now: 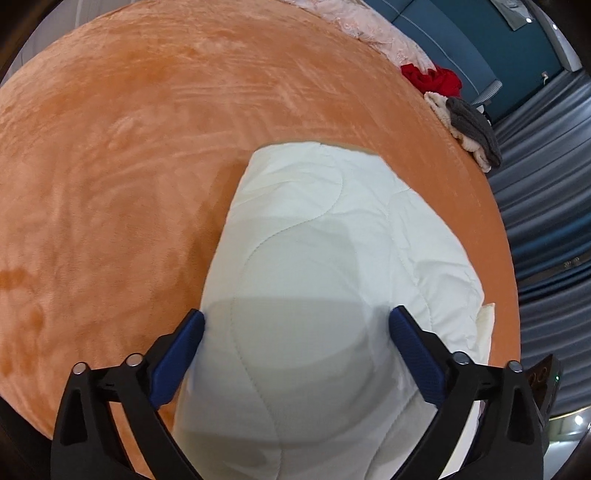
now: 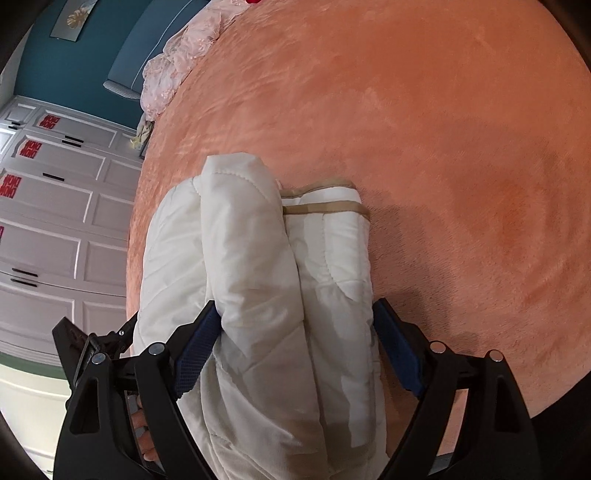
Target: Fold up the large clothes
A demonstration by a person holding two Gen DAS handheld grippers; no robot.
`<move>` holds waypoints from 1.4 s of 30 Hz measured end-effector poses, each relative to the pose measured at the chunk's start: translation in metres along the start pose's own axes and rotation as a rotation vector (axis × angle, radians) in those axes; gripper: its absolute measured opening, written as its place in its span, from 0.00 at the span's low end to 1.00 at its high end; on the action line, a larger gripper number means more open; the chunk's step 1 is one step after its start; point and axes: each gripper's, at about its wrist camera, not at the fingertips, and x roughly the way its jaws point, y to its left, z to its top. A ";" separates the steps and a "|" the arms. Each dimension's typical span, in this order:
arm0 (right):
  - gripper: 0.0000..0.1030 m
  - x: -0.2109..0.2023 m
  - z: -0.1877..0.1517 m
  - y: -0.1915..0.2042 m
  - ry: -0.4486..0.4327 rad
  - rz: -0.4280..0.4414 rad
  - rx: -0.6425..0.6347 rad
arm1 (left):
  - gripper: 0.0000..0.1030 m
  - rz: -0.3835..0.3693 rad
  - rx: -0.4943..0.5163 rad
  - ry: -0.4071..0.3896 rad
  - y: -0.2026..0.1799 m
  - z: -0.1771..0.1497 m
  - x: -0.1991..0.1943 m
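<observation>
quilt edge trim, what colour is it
Tan, a thin band along the white quilt's folded edge; the right wrist view shows it best.

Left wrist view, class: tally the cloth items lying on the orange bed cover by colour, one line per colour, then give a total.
White: 1, the folded quilt
Red: 1, the crumpled garment
Grey: 1, the knit piece
Cream: 1, the fluffy piece under the grey one
Pale pink: 1, the lacy fabric at the far edge
Total: 5

Both wrist views: close, angled down, opposite sides; shared the white quilt [image 1: 325,266] [image 2: 258,280] on the orange bedspread [image 1: 129,166] [image 2: 424,129].
</observation>
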 end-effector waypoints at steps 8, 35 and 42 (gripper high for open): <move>0.81 0.011 0.003 -0.002 0.004 0.011 -0.013 | 0.95 0.041 0.024 -0.004 -0.002 0.001 0.011; 0.24 -0.124 -0.022 0.085 -0.237 0.105 -0.268 | 0.44 -0.072 0.226 -0.168 -0.065 -0.020 -0.121; 0.24 -0.184 -0.017 0.131 -0.340 0.191 -0.328 | 0.44 -0.132 0.303 -0.297 -0.101 0.001 -0.196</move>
